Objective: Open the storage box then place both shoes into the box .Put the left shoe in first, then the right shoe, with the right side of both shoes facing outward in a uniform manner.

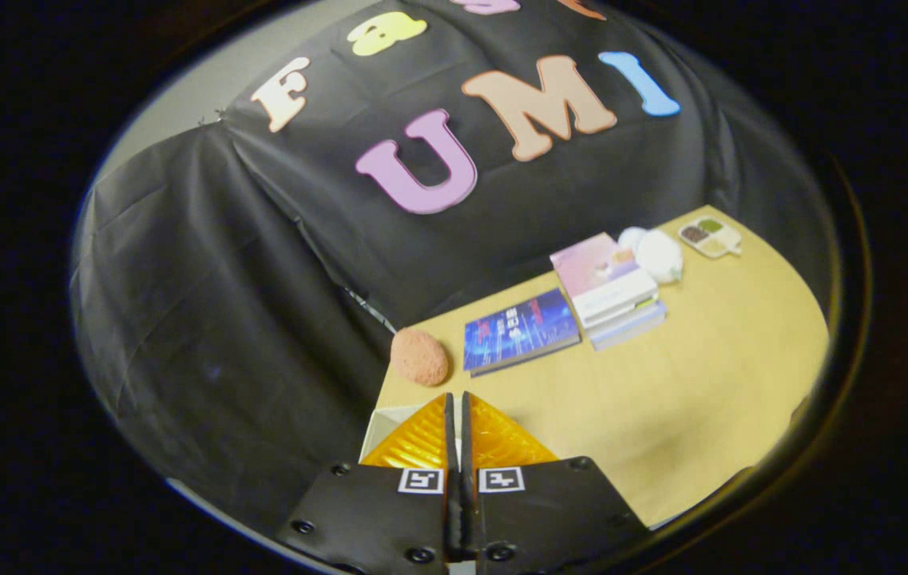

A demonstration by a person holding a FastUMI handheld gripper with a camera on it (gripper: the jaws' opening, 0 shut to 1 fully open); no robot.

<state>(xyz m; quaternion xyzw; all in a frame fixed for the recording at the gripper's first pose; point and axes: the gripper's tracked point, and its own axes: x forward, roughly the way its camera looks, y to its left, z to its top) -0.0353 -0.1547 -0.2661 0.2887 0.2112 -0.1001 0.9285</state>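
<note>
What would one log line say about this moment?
claw: shut, empty | white box corner: under claw | ahead: table, orange sponge, blue book

My closed fingers (446, 435) hide most of a white box (380, 423) at the tabletop's (661, 399) near corner

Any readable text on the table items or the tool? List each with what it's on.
Nothing is legible.
Blue book: cover print, too blurred to read.
Stack of books: print on top cover and spines, too small to read.
Tool, fingers shut with nothing between them: two square coded markers, pattern only, no words.
</note>
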